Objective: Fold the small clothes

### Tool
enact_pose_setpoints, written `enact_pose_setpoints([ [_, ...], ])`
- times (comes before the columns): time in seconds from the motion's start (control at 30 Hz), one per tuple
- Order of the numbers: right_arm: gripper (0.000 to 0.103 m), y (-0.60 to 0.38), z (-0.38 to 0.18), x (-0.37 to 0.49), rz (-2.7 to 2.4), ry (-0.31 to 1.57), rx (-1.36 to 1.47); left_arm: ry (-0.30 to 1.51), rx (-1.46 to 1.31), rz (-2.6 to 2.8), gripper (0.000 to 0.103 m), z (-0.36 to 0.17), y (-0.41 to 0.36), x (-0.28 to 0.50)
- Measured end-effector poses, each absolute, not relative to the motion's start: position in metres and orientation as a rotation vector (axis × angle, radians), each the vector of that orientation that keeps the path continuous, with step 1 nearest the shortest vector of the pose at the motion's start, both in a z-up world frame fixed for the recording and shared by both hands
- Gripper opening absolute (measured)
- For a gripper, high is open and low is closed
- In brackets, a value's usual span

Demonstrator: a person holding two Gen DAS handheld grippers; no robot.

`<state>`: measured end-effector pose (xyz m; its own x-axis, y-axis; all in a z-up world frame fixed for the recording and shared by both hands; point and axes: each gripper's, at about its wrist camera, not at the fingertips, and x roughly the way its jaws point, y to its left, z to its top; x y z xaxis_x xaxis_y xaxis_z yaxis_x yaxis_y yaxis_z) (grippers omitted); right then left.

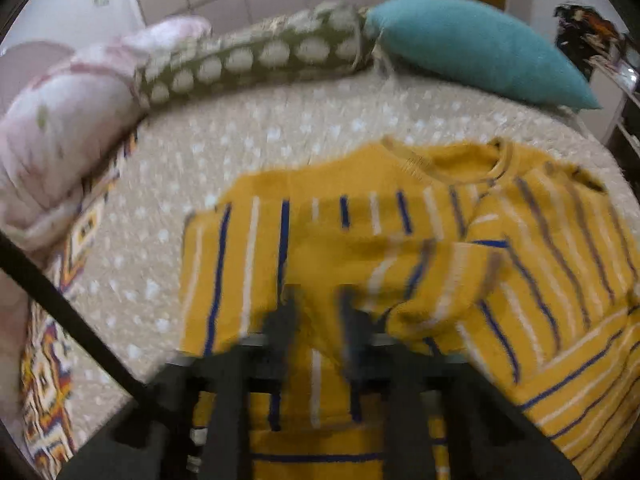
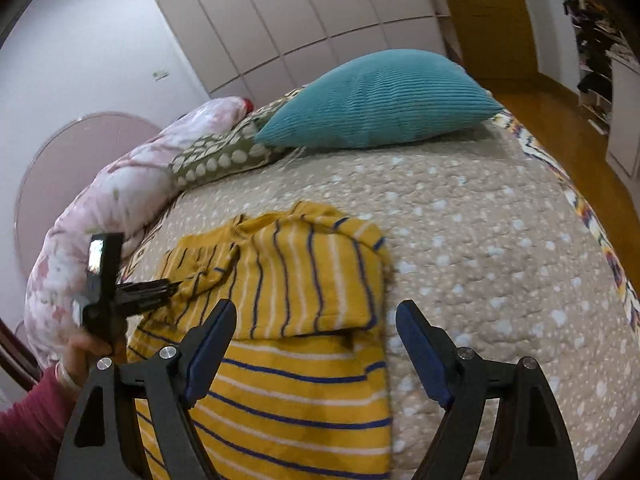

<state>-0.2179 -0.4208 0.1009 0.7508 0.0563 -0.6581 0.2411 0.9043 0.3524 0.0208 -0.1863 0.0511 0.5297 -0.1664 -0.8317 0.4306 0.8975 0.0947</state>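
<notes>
A small mustard-yellow sweater (image 2: 304,280) with blue and white stripes lies on the bed; its right sleeve is folded over the body. In the left wrist view the sweater (image 1: 360,248) fills the lower middle, neckline toward the pillows. My left gripper (image 1: 318,300) has its fingers close together with yellow cloth between them at a lifted fold; the view is blurred. The left gripper also shows in the right wrist view (image 2: 172,284), tips at the sweater's left side. My right gripper (image 2: 316,316) is open and empty, above the sweater's folded part.
The bed has a beige quilt (image 2: 480,248) with white dots. A teal pillow (image 2: 380,100), a green dotted cushion (image 2: 224,156) and a pink floral pillow (image 2: 120,184) line the far edge. Wooden floor (image 2: 560,120) lies beyond the bed's right edge.
</notes>
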Motion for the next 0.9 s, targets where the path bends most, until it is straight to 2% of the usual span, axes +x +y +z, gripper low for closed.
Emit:
enact_pose_setpoints([
  [0.17,0.086,-0.422,0.099,-0.201,-0.161,0.733,0.390,0.882,0.193,-0.270,0.000,0.085,-0.146,0.032],
  [0.33,0.086,-0.428,0.079,-0.169,-0.244,0.800,0.370,0.984,0.144,-0.245,0.000,0.070,-0.123,0.041],
  [0.37,0.086,-0.430,0.074,-0.165,-0.264,0.819,0.373,1.009,0.121,-0.270,0.003,0.067,-0.120,0.040],
  [0.43,0.086,-0.432,0.067,-0.157,-0.292,0.849,0.380,1.028,0.081,-0.319,0.033,0.065,-0.119,0.036],
  [0.47,0.086,-0.431,0.066,-0.156,-0.281,0.847,0.389,1.017,0.082,-0.326,0.071,0.064,-0.121,0.032],
  [0.5,0.086,-0.429,0.066,-0.156,-0.263,0.840,0.396,0.992,0.090,-0.324,0.090,0.065,-0.124,0.029],
  [0.53,0.086,-0.425,0.067,-0.158,-0.242,0.835,0.395,0.947,0.101,-0.319,0.091,0.066,-0.128,0.025],
  [0.73,0.086,-0.413,0.067,-0.166,-0.223,0.866,0.341,0.946,0.259,-0.296,0.090,0.043,-0.176,0.031],
  [0.77,0.086,-0.414,0.069,-0.167,-0.220,0.862,0.349,0.967,0.286,-0.300,0.070,0.035,-0.182,0.035],
  [0.8,0.086,-0.415,0.070,-0.169,-0.217,0.855,0.357,0.990,0.309,-0.320,0.034,0.026,-0.189,0.036],
  [0.83,0.086,-0.416,0.072,-0.172,-0.216,0.844,0.370,0.988,0.316,-0.332,0.033,0.023,-0.193,0.033],
  [0.9,0.086,-0.419,0.075,-0.176,-0.217,0.826,0.388,0.947,0.339,-0.335,0.007,0.032,-0.196,0.025],
])
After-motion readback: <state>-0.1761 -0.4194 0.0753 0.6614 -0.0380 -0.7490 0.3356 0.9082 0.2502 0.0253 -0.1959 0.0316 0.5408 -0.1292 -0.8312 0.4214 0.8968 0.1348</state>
